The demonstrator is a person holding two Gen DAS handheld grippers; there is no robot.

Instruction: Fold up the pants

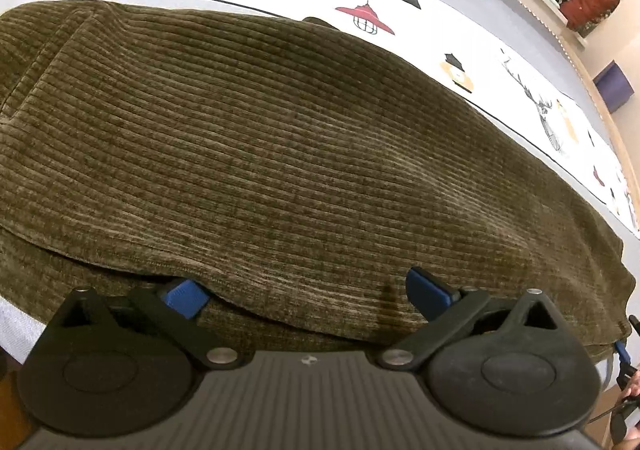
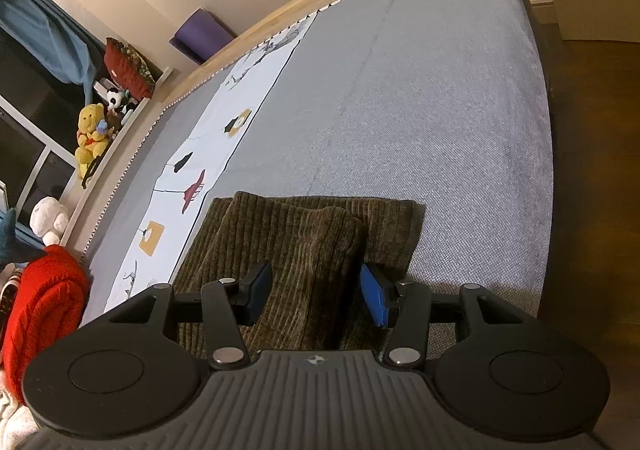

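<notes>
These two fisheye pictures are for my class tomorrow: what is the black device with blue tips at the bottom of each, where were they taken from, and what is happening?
Each picture comes from a camera on a hand-held two-finger gripper, looking along its fingers. The left gripper and right gripper are both open, and nothing is clamped. Olive corduroy pants lie partly folded on a grey bed cover. A raised fold sits between the right gripper's blue pads. A red blanket and a yellow bear sit at the side.
</notes>
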